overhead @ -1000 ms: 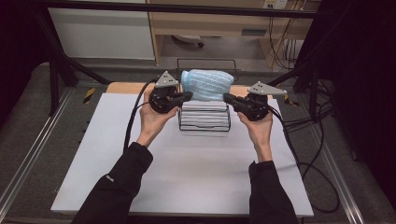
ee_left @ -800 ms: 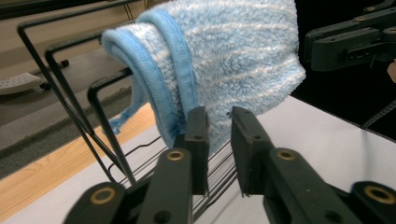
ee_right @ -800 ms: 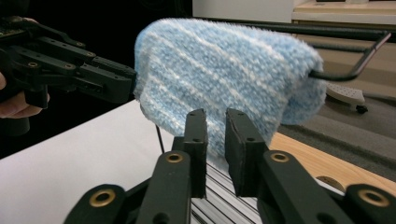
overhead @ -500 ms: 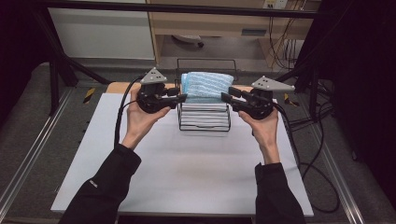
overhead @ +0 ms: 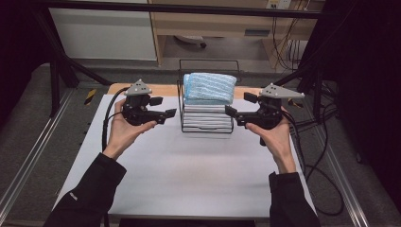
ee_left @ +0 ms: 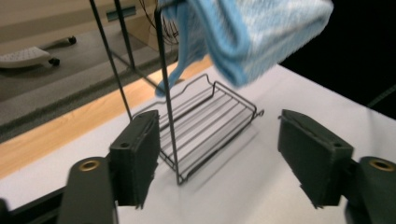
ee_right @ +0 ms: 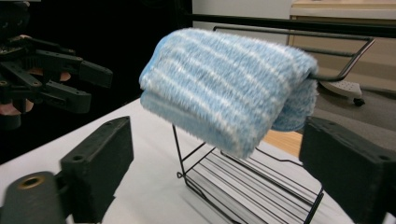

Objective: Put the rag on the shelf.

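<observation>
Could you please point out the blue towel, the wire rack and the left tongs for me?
blue towel (overhead: 210, 88), high view, middle of its folded top.
wire rack (overhead: 206, 124), high view, its lower shelf wires.
left tongs (overhead: 163, 108), high view, midway between the open fingertips.

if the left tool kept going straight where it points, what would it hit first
Probably the wire rack. The left tool points at its near corner post, which rises just ahead between the open jaws. The blue towel hangs higher up on the rack, likely above that line, though depth is hard to judge.
</observation>
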### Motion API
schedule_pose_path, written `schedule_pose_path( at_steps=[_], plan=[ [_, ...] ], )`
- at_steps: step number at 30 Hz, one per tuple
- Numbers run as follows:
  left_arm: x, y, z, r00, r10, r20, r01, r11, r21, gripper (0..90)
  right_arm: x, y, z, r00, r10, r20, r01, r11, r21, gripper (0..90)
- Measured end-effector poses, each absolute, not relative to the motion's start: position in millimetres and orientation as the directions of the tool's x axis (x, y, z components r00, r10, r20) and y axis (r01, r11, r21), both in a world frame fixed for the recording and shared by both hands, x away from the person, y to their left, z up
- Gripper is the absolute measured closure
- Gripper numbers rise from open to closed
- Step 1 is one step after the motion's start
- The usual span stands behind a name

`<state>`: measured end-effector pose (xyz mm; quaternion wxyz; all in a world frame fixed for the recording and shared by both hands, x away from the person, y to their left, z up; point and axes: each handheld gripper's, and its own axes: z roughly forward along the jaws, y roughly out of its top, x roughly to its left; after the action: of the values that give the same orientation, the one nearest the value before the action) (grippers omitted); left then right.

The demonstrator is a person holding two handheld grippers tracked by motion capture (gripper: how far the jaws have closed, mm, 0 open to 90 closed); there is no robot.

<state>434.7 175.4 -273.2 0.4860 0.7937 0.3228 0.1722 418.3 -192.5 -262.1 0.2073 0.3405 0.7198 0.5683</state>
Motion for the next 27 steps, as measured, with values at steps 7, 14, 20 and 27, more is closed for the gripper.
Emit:
schedule_pose_path(
  at_steps=[7, 14, 20, 27],
  plan=[
    [419, 192, -308, 0.720, 0.693, -0.035, 0.364, -0.334, 0.869, 14.0, 409, -194, -292, -0.692, 0.715, 0.098, 0.282, 0.142, 0.949, 5.3],
    [399, 208, -354, 0.706, 0.706, -0.056, 0.404, -0.337, 0.851, 8.4, 399, -199, -329, -0.688, 0.712, 0.140, 0.350, 0.156, 0.924, 2.4],
    [385, 223, -384, 0.682, 0.726, -0.084, 0.438, -0.315, 0.842, 8.4, 392, -208, -360, -0.668, 0.722, 0.180, 0.413, 0.158, 0.897, 0.8],
    [371, 244, -410, 0.672, 0.734, -0.095, 0.454, -0.308, 0.836, 10.5, 385, -222, -395, -0.645, 0.728, 0.232, 0.476, 0.146, 0.867, 0.8]
  ],
)
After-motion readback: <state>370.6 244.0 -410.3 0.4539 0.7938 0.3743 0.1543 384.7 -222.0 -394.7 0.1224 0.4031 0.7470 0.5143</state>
